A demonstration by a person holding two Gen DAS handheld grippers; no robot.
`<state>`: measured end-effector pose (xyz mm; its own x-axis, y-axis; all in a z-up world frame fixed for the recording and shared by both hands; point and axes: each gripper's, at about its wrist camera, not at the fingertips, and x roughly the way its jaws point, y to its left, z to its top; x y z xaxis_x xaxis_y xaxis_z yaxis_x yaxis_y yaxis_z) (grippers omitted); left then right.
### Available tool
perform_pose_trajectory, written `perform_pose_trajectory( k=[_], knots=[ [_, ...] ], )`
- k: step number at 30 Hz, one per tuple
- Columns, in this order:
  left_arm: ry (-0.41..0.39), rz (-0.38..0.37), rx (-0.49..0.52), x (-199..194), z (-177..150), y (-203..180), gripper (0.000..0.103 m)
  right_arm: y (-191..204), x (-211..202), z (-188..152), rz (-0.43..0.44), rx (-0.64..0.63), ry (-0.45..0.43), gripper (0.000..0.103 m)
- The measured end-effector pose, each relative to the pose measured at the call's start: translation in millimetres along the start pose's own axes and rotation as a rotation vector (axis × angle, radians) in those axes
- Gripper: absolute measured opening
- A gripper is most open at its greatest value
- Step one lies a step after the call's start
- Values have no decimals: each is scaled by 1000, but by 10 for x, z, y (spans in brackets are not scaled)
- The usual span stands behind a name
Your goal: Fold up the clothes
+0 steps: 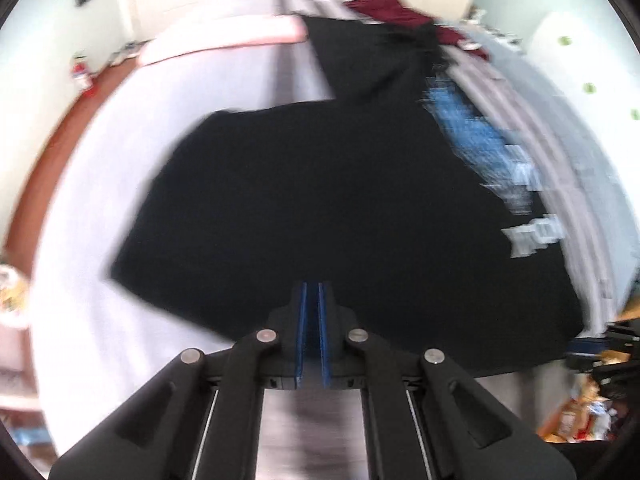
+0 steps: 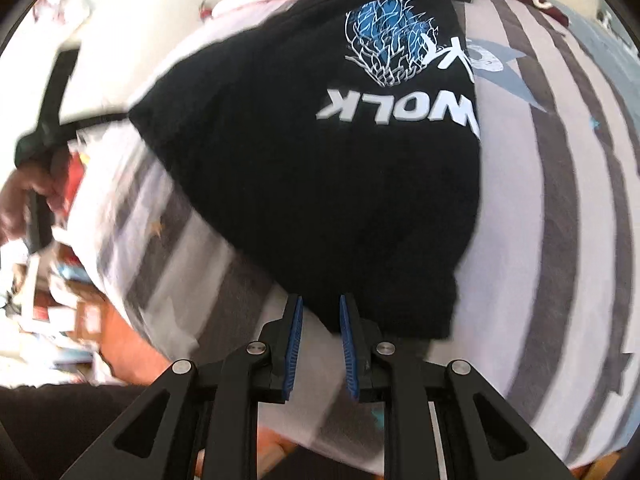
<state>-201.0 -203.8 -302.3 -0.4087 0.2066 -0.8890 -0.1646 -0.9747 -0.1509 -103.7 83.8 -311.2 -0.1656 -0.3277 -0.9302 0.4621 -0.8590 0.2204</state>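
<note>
in the right view we see our right claw [image 2: 320, 312] with its jaws a little apart and nothing between them; the near hem corner of the black shirt [image 2: 328, 184] lies just ahead of the tips, touching or almost touching the right finger, we cannot tell which. the shirt lies on the striped bed sheet [image 2: 560, 208], and its long axis runs away from this claw, from the hem near us to the printed chest and the collar far away. the print is upside down for us, so the collar points away.

in the left view the left claw [image 1: 313, 292] has its jaws nearly closed; whether they pinch cloth we cannot tell. the shirt [image 1: 320, 200] spreads ahead of it. we judge the right claw is nearer to the hem. behind it lies a dark red garment [image 1: 384, 4].
</note>
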Motion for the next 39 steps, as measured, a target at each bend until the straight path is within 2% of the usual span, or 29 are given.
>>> perform_pose_trajectory(
  k=[5,9,13,16,20,23,26,30,35,39],
  knots=[
    [-17,-120,22,29,111,-549,3,-168,-327,189,-9,-6,-110,18],
    [36,-143,50,142,-149,-837,3,-449,-217,261,-34,50,-154,18],
    [85,-142,56,121,-429,-966,3,-538,83,58,-50,93,-108,18],
    [105,-136,64,66,-581,-1025,3,-556,65,-128,-38,90,-96,18],
    [98,-141,78,-45,-492,-1041,3,-526,54,-285,-34,86,-30,18],
    [22,-121,92,-222,-284,-996,3,-501,-77,-253,-39,77,-40,18],
    [-46,-76,72,-298,-62,-773,3,-497,-269,7,-28,75,-118,18],
    [-36,15,20,-114,-56,-391,3,-489,-350,522,-13,48,-236,18],
    [-7,120,-46,111,-132,79,4,-622,-105,1354,-36,36,-351,18],
    [-3,160,-96,20,-181,223,4,-786,126,1810,-41,67,-383,18]
  ],
)
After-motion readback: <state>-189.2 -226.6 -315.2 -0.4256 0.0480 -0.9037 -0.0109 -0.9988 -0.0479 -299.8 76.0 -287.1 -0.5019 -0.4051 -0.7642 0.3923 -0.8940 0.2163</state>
